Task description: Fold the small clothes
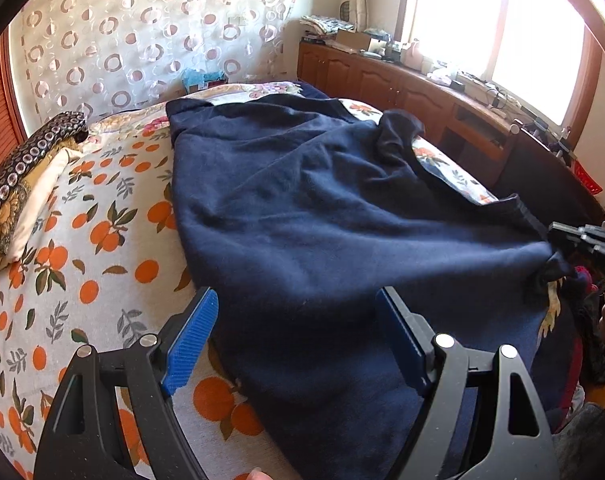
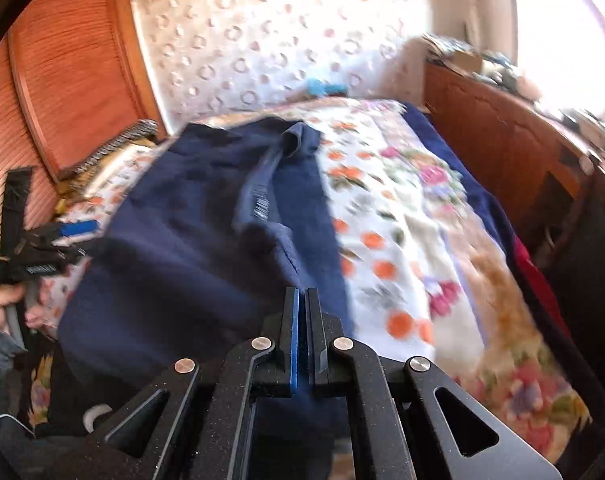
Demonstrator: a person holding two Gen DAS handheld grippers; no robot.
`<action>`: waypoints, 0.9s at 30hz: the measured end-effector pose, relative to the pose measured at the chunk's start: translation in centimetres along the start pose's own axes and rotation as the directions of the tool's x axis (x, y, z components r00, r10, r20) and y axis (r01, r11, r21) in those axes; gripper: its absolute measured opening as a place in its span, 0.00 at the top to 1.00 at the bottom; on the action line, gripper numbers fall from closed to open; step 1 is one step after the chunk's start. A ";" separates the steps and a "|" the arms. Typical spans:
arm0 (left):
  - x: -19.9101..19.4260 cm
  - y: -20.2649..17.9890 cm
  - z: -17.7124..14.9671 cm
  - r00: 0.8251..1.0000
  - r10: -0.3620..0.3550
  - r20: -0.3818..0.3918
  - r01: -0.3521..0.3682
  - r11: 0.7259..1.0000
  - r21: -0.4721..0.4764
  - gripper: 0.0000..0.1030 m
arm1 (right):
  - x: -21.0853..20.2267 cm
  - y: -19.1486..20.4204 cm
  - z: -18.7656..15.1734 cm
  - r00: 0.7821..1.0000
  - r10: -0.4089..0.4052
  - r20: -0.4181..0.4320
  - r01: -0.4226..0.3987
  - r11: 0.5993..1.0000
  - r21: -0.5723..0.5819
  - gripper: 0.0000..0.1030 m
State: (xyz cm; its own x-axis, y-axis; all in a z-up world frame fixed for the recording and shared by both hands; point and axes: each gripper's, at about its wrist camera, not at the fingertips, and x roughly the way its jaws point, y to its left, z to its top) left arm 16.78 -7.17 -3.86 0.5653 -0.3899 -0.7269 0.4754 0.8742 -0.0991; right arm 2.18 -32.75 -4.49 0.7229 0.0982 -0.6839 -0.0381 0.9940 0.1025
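A navy blue garment point(image 1: 302, 216) lies spread on a bed with an orange-fruit sheet point(image 1: 82, 260). My left gripper point(image 1: 298, 308) is open, its blue pads point(image 1: 190, 344) straddling the garment's near left edge just above the cloth. My right gripper point(image 2: 302, 296) is shut on the garment's near edge point(image 2: 302, 272); in the left wrist view it point(image 1: 558, 240) pinches the garment's right corner. The garment point(image 2: 182, 248) shows a folded lighter strip in the right wrist view, which is blurred. The left gripper point(image 2: 74, 232) shows there at the far left.
A patterned pillow point(image 1: 26, 176) lies at the bed's left. A wooden cabinet point(image 1: 414, 84) with clutter runs along the right under a bright window. A curtain point(image 1: 142, 32) hangs behind the bed. A wooden shutter point(image 2: 70, 60) stands at the left.
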 end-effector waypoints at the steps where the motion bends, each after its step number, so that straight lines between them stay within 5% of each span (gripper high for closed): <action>1: 0.0 -0.1 0.3 1.000 -0.002 0.003 0.002 1.000 0.004 0.21 | 0.2 -0.3 -0.1 1.000 -0.001 -0.012 0.001 1.000 0.005 0.98; 5: 0.3 0.1 1.7 1.000 -0.003 0.013 0.003 1.000 0.016 0.21 | 0.4 -1.6 0.4 0.999 0.030 -0.017 -0.029 0.999 0.045 0.96; 10: 1.2 1.4 4.8 0.999 0.014 0.034 -0.015 1.000 0.024 0.21 | 1.2 -2.2 4.5 0.998 0.046 0.036 -0.046 0.999 -0.004 0.73; 18: 3.6 4.0 9.4 0.998 0.030 0.051 -0.031 0.999 0.020 0.21 | 6.0 -2.3 11.4 0.997 0.051 0.050 -0.045 0.992 -0.114 0.66; 27: 8.8 7.4 14.7 0.998 0.056 0.016 -0.056 0.998 0.033 0.29 | 15.7 -3.2 17.5 0.994 0.096 -0.046 -0.101 0.986 -0.130 0.65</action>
State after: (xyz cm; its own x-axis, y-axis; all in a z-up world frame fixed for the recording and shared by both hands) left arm 35.21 -8.38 -1.00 0.6016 -0.3449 -0.7205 0.4645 0.8849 -0.0358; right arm 25.72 -35.21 -2.96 0.6836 0.1954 -0.7032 -0.2005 0.9767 0.0764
